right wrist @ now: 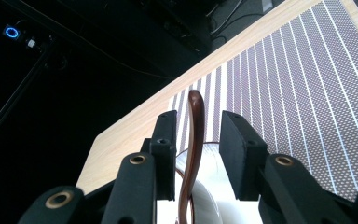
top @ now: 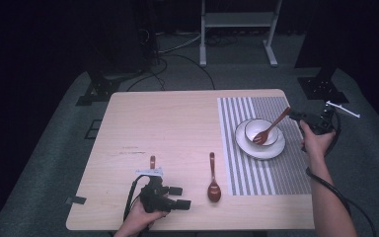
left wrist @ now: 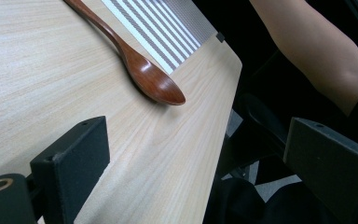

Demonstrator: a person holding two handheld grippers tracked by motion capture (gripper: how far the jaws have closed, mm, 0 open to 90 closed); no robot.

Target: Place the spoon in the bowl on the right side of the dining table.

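While I read no writing anywhere:
Fork: head in bowl on plate, striped mat.
Right gripper: jaws parted around fork handle, contact unclear to me.
Left gripper: jaws wide apart, empty, near spoon.

Two wooden spoons, one bowl, one plate, one striped mat

A pale wooden worktop stands on grey carpet in a dark room, a white metal frame behind.
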